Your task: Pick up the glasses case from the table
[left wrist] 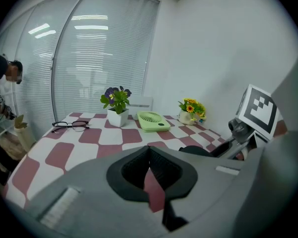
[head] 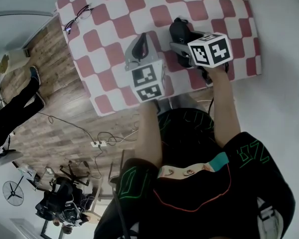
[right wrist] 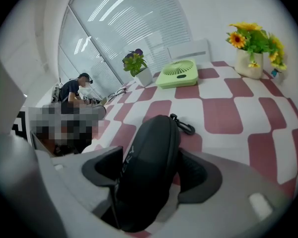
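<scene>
The black zip glasses case (right wrist: 150,157) lies on the red-and-white checked tablecloth (right wrist: 223,115), its clip pointing away from me. My right gripper (right wrist: 151,175) stands open astride it, one pad on each side of the case, with a gap showing at the left pad. In the head view the case (head: 178,33) pokes out beyond the right gripper (head: 183,51). My left gripper (head: 139,48) hovers over the cloth just left of it, its jaws shut with nothing between them; in its own view the left gripper (left wrist: 150,170) shows only a thin slit of cloth.
A pair of eyeglasses (left wrist: 69,125) lies at the table's far left. A green fan (left wrist: 153,121), a potted purple plant (left wrist: 116,105) and a vase of yellow flowers (right wrist: 253,48) stand along the far edge. A person (head: 15,108) is beside the table's left end.
</scene>
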Tool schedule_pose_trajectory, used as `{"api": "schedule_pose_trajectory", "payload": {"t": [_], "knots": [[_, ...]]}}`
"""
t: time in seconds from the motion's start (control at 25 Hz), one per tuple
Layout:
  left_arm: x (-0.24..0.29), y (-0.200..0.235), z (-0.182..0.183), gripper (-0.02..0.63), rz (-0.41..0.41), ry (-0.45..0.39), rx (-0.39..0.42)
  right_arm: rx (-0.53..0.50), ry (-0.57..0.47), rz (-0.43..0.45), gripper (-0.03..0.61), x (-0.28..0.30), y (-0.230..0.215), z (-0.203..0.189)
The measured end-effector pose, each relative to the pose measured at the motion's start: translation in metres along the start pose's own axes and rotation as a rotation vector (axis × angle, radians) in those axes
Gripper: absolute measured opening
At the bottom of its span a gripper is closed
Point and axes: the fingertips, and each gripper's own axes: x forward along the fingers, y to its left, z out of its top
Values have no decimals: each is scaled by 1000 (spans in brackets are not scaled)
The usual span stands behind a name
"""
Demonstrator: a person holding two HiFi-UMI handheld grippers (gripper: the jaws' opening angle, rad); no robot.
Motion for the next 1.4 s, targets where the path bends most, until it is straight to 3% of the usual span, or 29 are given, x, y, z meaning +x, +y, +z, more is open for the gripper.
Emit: {"api": "schedule_pose_trajectory", "payload": {"t": [0.12,0.36,0.64,0.96,1.2,1.4], "knots": [[-3,1,7,9,8,-22,2,-56,-21,-30,341,-4,3,5],[-14,-5,29,9,7,-93,13,-138,-204,-68,341,-37,11,36],[-30,-22,70,9,4,-186,107,-209,-351,-125,340,-80,15,60],[-56,-49,135,9,13,-344,249,-265,-610,-253,339,-158,7,106],[-81,-51,168,9,23,-431,265,-324,-814,-336,339,-214,18,129],[-102,-55,186,9,32,-479,267,-369,-901,-365,337,-248,32,133]]}}
